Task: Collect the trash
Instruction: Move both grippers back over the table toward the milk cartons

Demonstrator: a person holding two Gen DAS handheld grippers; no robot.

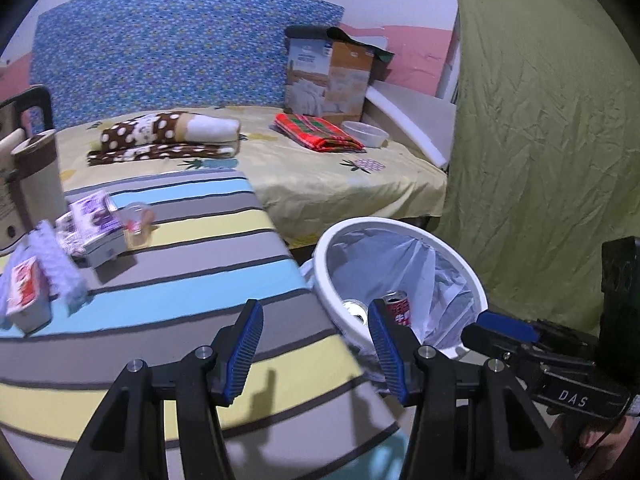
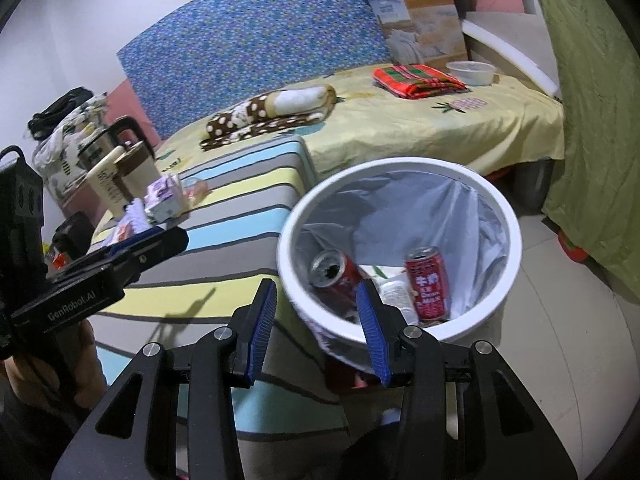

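The white bin (image 2: 400, 165) with a pale liner stands on the floor beside the striped table (image 2: 224, 240). Inside it are two red cans, one leaning (image 2: 340, 276) and one upright (image 2: 428, 286), plus a white wrapper (image 2: 394, 290). My right gripper (image 2: 318, 320) hangs open over the bin's near rim with nothing between its pads. My left gripper (image 1: 316, 344) is open and holds nothing, over the table's right edge next to the bin (image 1: 400, 224). Trash lies at the table's far left: a purple-white carton (image 1: 94, 220), a clear cup (image 1: 138, 224) and a red-white packet (image 1: 24, 294).
A fuzzy lilac cloth (image 1: 60, 264) and a cream jug (image 1: 36, 176) share the table's left end. Behind is a bed (image 1: 320, 184) with folded blankets, a clear tub (image 1: 368, 134) and a cardboard box (image 1: 328, 76). A green curtain (image 1: 540, 140) hangs right of the bin.
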